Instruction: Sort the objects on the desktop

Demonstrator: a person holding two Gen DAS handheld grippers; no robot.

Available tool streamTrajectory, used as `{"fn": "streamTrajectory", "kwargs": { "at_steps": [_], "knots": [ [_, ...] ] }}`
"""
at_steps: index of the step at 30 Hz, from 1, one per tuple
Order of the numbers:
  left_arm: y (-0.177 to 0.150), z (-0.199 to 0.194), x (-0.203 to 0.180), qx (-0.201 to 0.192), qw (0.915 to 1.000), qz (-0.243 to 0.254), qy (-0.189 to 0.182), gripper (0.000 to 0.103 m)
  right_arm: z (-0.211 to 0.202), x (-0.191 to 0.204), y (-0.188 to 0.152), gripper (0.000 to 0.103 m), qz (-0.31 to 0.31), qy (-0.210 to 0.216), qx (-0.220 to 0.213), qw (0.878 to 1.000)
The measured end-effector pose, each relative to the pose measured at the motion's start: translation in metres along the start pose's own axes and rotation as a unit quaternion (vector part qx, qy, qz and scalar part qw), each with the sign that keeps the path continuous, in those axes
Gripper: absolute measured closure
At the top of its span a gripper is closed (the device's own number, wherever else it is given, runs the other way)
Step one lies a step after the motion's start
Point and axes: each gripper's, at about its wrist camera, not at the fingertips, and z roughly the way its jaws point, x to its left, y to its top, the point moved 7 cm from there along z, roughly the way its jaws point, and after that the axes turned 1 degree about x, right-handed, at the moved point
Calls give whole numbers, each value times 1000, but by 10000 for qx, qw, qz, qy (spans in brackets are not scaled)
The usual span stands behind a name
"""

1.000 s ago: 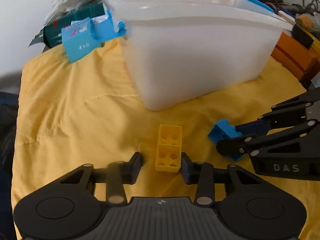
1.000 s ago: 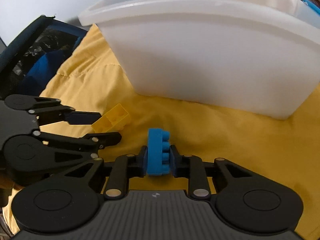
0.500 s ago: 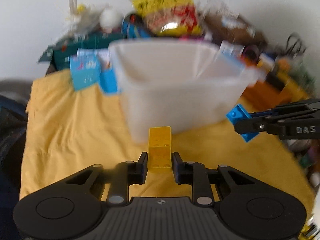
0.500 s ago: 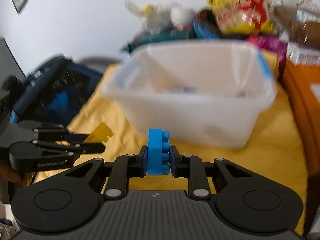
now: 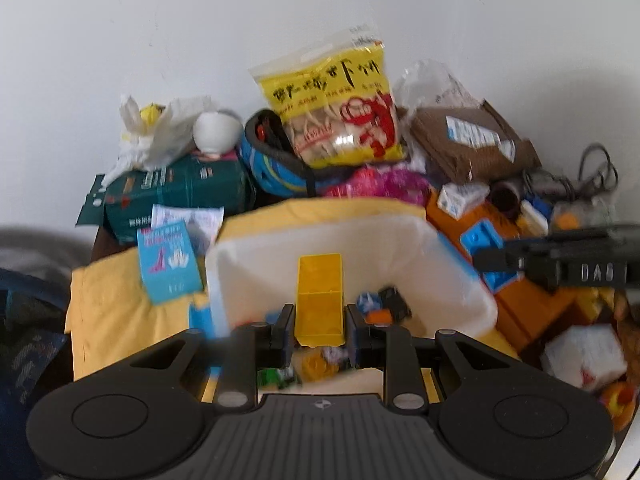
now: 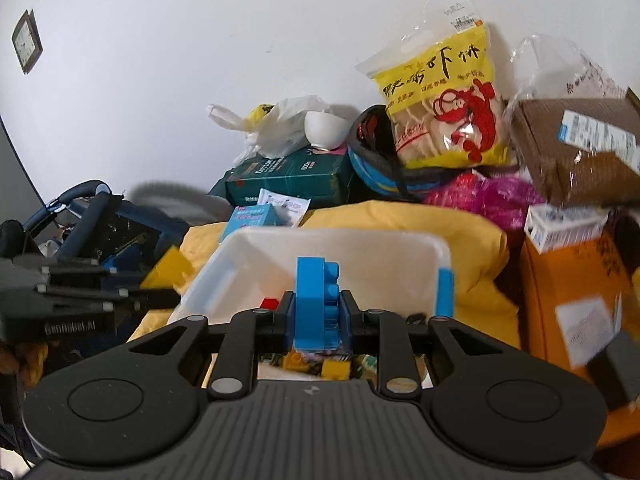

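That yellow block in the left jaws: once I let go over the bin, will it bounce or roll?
The yellow block looks like hollow, rigid plastic, so probably light and apt to bounce a little. Its flat, boxy sides make rolling unlikely. The white bin already holds loose pieces, so it may land tilted.

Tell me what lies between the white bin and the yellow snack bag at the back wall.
In the right wrist view, a bunched fold of yellow cloth rises behind the white bin; beyond it a blue-and-black helmet sits below the yellow snack bag.
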Motion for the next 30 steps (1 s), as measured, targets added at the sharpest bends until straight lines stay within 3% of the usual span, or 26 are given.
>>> {"fn": "streamTrajectory", "kwargs": {
  "at_steps": [6,11,15,16,17,18,19,20,25,30],
  "knots": [
    [37,22,7,327,9994,-94,-55,75,23,-9,20,78,-13,98,698,9975],
    [39,51,16,838,9963,-149,95,74,55,-14,13,78,-119,-62,1369,9905],
    [34,64,20,1055,9940,-222,169,74,71,-20,5,76,-90,-191,1583,9872],
    [33,66,20,1071,9938,-214,203,74,75,-22,5,73,-98,-258,1604,9867],
    [33,68,20,1091,9935,-209,254,68,77,-24,5,66,-100,-345,1612,9863],
    [31,70,20,1160,9925,-212,317,50,78,-24,5,48,-107,-420,1590,9863],
    [30,72,20,1206,9916,-201,421,40,78,-25,6,35,-133,-467,1546,9868],
    [27,74,20,1230,9908,-147,536,29,78,-25,4,31,-164,-499,1513,9871],
    [20,81,22,1282,9891,-60,716,29,80,-26,-3,16,-150,-492,1534,9868],
    [13,87,27,1348,9873,-345,773,22,81,-21,-16,15,-183,-433,1600,9860]
  ]
}}
